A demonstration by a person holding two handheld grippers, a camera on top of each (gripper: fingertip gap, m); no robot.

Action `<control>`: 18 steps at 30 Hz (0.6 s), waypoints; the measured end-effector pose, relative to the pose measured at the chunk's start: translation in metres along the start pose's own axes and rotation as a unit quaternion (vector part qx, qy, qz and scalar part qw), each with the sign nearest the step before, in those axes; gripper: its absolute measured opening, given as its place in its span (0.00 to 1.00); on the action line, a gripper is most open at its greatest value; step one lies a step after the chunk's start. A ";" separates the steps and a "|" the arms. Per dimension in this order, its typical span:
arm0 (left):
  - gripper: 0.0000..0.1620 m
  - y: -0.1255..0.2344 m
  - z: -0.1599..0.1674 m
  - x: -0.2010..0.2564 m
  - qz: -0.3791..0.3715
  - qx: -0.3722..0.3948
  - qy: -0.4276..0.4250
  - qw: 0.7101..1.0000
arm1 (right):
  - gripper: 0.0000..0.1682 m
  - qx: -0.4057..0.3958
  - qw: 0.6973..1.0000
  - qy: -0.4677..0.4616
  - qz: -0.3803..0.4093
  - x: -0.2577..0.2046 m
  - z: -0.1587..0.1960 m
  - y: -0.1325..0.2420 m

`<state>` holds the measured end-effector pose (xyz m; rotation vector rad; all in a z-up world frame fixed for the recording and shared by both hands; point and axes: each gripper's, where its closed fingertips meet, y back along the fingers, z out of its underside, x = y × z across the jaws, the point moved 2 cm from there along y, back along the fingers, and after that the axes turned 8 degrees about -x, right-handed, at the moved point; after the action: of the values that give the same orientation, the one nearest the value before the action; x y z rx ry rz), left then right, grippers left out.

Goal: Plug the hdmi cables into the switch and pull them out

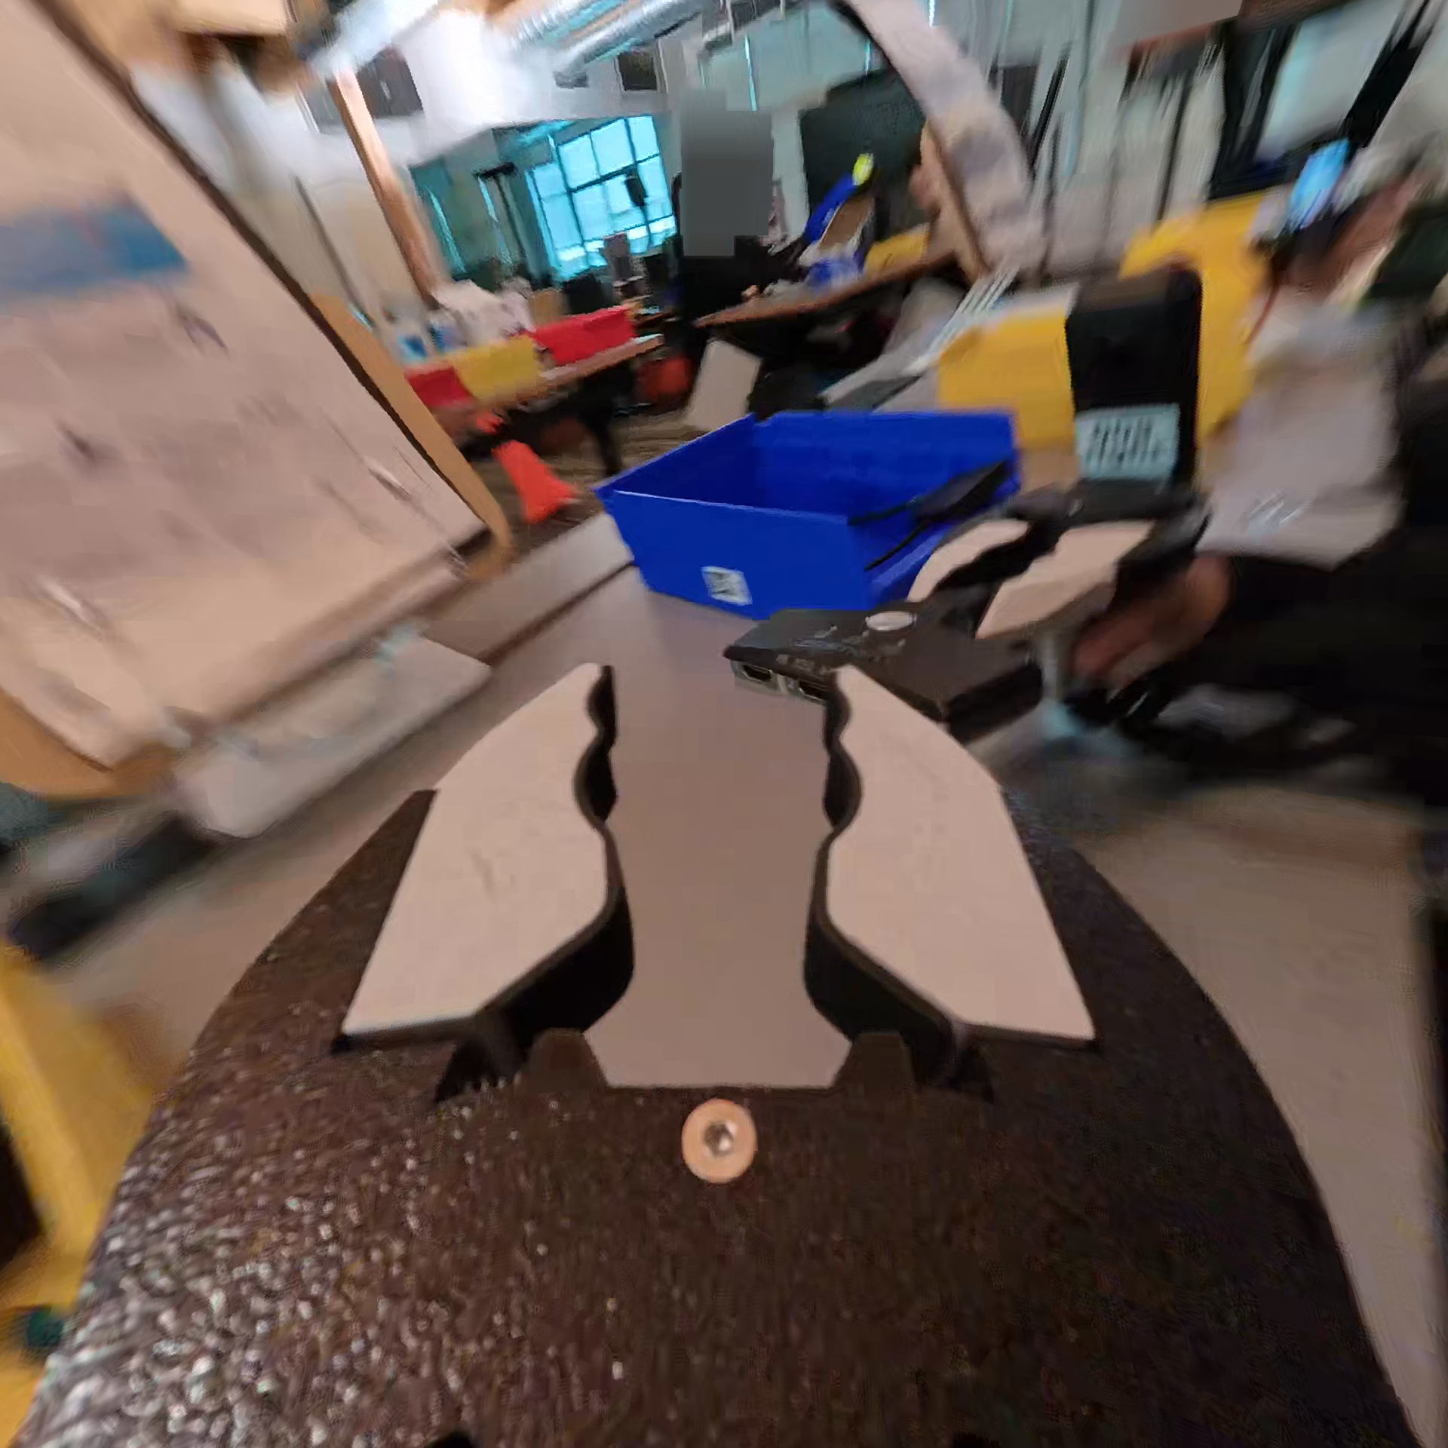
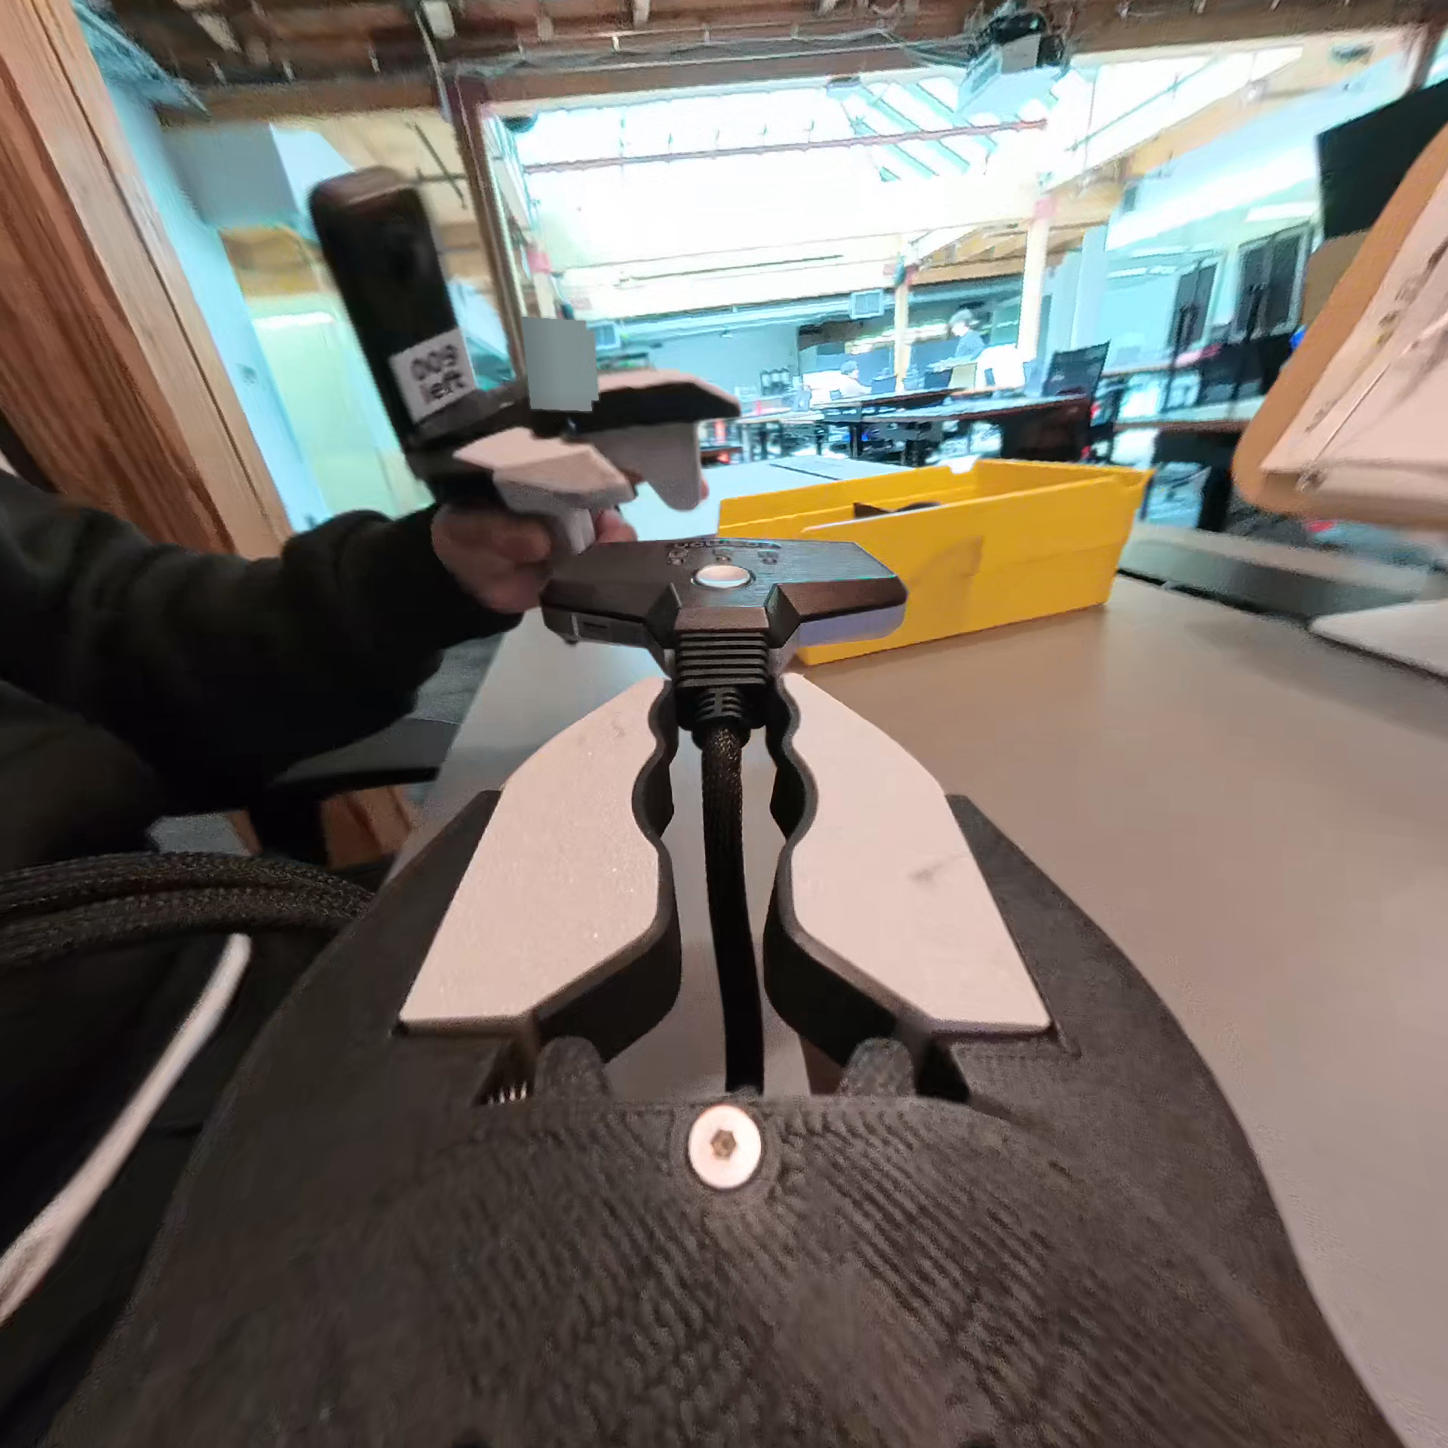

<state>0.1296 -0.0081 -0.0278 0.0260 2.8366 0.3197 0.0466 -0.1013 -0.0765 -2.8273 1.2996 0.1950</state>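
Right wrist view: your right claw (image 2: 721,705) is clamped on the ribbed collar where the braided black cable (image 2: 729,862) leaves the switch (image 2: 721,584), holding the little black box raised in the centre of the frame above the grey tabletop (image 2: 1097,783). Your left claw (image 2: 627,462) hangs in the upper left of this view, fingers apart and empty, just beside the switch's far corner.

Left wrist view, blurred with motion: your left claw (image 1: 717,689) again shows its fingers apart around nothing, with the switch (image 1: 862,650) at centre right, its open ports turned toward you. No loose hdmi cable end can be made out for certain in either view, so plugging in looks not yet begun.

From here the risk is in the grip. You hold the switch by its cable collar only, so a push into a port could swing or twist the box and make the plug miss or jam. Pulling hard on that collar could also strain the cable joint. The blur suggests a fast-moving left claw, which could knock the box.

A blue bin (image 1: 783,509) stands behind the switch in the left wrist view, with dark strands, perhaps cables, lying over its right rim. A yellow bin (image 2: 979,548) sits at right in the right wrist view, something dark lying inside.
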 end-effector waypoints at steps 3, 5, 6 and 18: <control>0.31 -0.007 0.007 0.017 -0.029 -0.075 -0.193 0.978 | 0.13 0.016 0.997 -0.061 -0.043 -0.001 -0.001 -0.001; 0.38 -0.015 0.010 0.026 -0.046 -0.086 -0.292 0.951 | 0.13 0.023 0.996 -0.068 -0.053 -0.003 -0.002 -0.003; 0.38 -0.020 0.009 0.030 -0.059 -0.079 -0.333 0.938 | 0.13 0.019 0.996 -0.067 -0.054 -0.004 -0.001 -0.005; 0.18 -0.051 -0.007 0.040 -0.147 -0.049 -0.451 0.879 | 0.13 0.102 0.990 -0.083 -0.055 -0.003 -0.012 0.000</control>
<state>0.0905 -0.0570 -0.0439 -0.2190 1.8545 0.2819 0.0461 -0.1003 -0.0638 -2.6378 1.0618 0.2722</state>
